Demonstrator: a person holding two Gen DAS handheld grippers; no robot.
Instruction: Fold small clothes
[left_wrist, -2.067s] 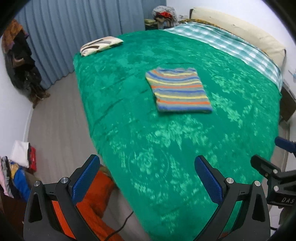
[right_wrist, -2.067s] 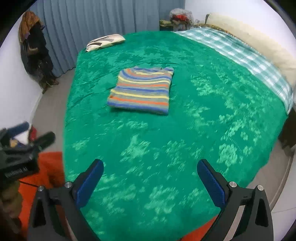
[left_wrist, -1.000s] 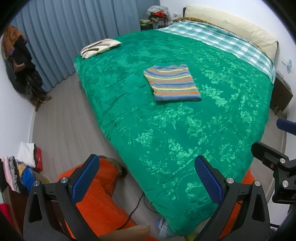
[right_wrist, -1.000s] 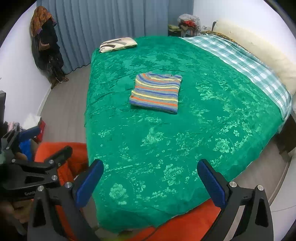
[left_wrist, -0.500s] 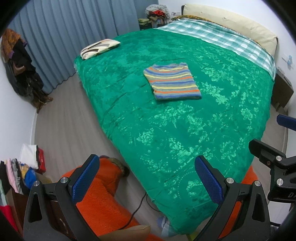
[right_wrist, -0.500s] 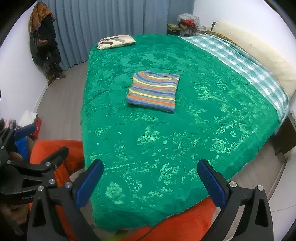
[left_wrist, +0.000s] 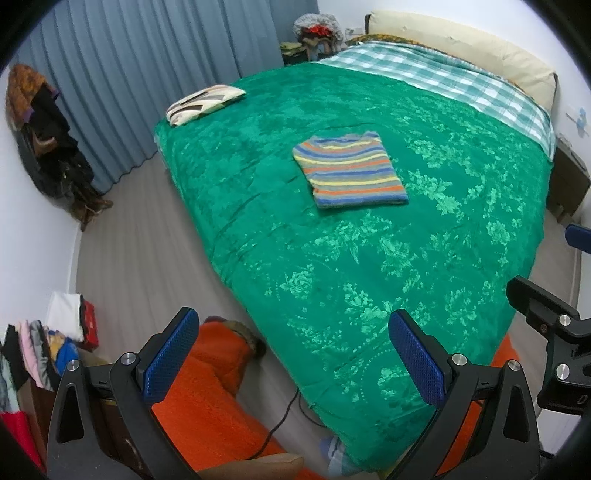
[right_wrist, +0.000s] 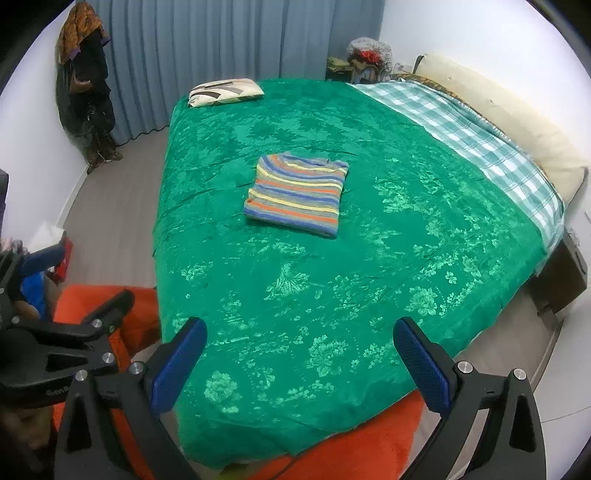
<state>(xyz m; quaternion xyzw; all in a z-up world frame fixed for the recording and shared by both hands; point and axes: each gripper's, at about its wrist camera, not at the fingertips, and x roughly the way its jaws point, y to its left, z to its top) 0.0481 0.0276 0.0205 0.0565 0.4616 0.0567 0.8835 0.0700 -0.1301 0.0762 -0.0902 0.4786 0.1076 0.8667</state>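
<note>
A striped garment lies folded into a neat rectangle on the green bedspread, near the bed's middle; it also shows in the right wrist view. My left gripper is open and empty, held back over the bed's near corner, far from the garment. My right gripper is open and empty above the bed's foot edge. Each gripper shows at the edge of the other's view: the right one and the left one.
A patterned pillow lies at the bed's far left corner. A checked blanket and a cream bolster run along the headboard side. An orange rug and a cable lie on the floor. Clothes are piled at the left wall.
Both grippers have drawn back and up from the bed, so the folded garment looks smaller and farther away. Both stay open and empty.
</note>
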